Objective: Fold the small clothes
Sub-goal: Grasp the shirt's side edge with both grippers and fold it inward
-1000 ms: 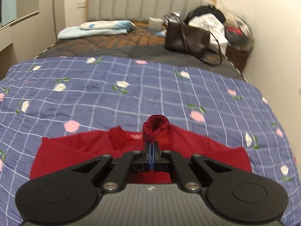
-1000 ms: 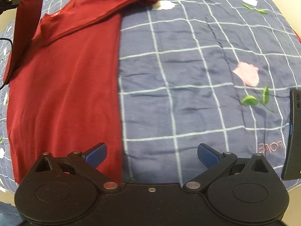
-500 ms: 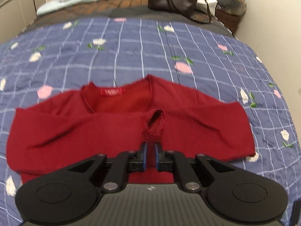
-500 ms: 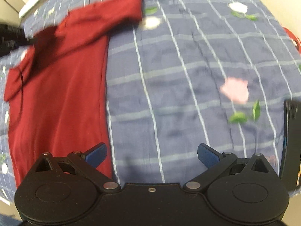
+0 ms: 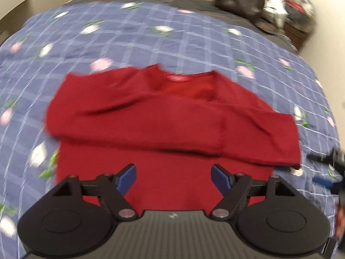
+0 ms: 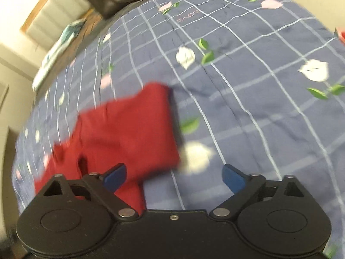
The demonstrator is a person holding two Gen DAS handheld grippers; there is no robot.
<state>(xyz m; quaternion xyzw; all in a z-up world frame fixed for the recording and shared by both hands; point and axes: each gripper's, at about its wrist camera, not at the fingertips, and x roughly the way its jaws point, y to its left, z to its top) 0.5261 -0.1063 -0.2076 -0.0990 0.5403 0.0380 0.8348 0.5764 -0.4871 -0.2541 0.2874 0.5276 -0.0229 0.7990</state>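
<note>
Both grippers spread wide, holding nothing. Red top (image 5: 172,125) flat on the blue checked quilt (image 5: 151,43), sleeves folded across the chest: just beyond the left gripper (image 5: 173,176), ahead and left of the right gripper (image 6: 174,176).

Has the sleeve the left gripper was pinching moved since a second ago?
Yes. The sleeve has dropped out of the now-open left gripper and lies flat across the red top's chest, below the collar label.
</note>
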